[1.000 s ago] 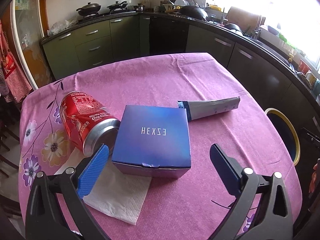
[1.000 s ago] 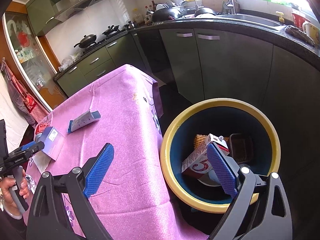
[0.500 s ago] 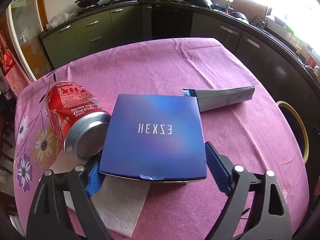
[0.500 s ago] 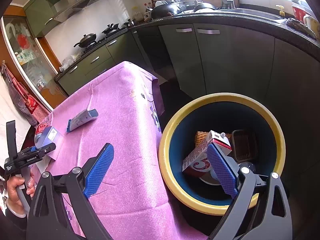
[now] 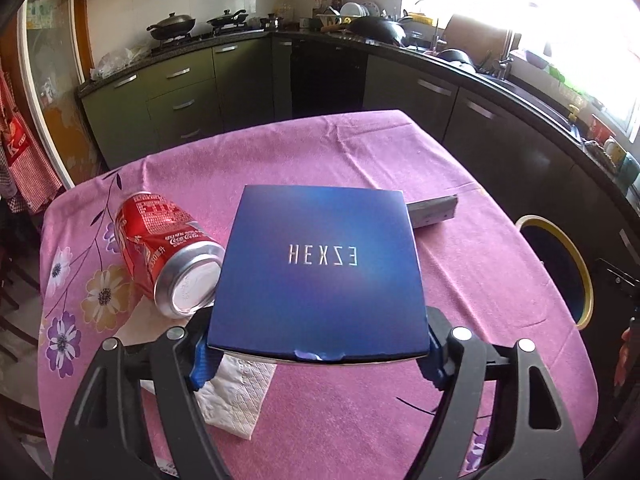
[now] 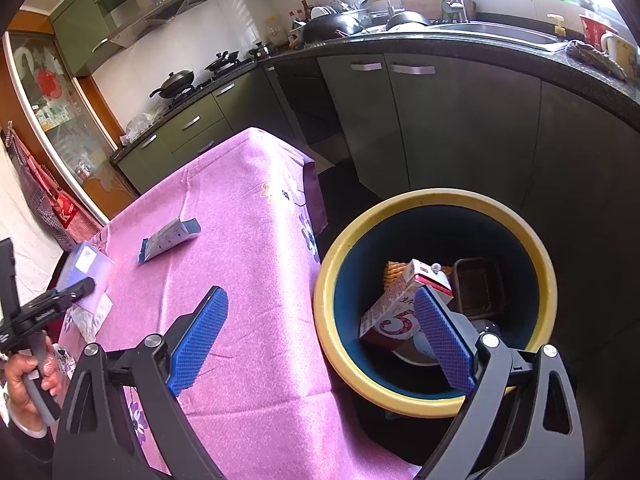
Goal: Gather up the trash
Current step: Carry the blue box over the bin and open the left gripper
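A blue box (image 5: 320, 276) marked HEXZE sits between the jaws of my left gripper (image 5: 318, 346). The jaws are closing and the blue pads press on its two sides; its front edge hangs above the tablecloth. Left of the box lies a dented red cola can (image 5: 168, 256), on its side. A white napkin (image 5: 236, 396) shows under the box. A grey packet (image 5: 434, 212) peeks out behind it. My right gripper (image 6: 320, 296) hangs open and empty between the table edge and the yellow-rimmed bin (image 6: 400, 396).
The bin holds a milk carton (image 6: 396, 312), a dark tray and other scraps. The pink flowered tablecloth (image 6: 248, 240) covers the table. Dark kitchen cabinets and a cluttered counter run behind and to the right. A person's hand (image 6: 28, 372) grips the left tool's handle.
My left gripper moved forward around the blue box and its jaws came in against the sides. The box now stands higher and hides most of the grey packet. The right gripper kept still.
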A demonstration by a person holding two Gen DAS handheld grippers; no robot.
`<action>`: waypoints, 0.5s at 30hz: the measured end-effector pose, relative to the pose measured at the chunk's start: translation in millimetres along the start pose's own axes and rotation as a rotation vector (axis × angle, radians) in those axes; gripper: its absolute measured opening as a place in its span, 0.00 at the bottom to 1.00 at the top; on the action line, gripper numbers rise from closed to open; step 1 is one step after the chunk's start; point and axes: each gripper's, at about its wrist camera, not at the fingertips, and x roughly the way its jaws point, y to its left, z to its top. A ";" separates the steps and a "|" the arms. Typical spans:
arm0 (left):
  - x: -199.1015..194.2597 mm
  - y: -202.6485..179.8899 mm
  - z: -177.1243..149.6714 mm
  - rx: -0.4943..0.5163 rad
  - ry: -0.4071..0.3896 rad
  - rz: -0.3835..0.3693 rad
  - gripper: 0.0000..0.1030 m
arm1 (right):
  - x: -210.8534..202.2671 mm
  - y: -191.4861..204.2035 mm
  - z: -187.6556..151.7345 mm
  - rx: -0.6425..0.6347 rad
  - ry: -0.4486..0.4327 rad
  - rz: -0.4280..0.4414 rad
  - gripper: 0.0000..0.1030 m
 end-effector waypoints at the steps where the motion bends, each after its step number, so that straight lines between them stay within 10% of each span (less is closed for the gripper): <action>1: -10.5 -7.3 1.4 0.015 -0.015 -0.016 0.71 | -3.2 -2.4 -0.1 0.001 -0.005 -0.011 0.90; 15: -11.1 -223.1 22.5 0.411 0.034 -0.386 0.71 | -83.4 -82.6 -19.0 0.096 -0.071 -0.237 0.90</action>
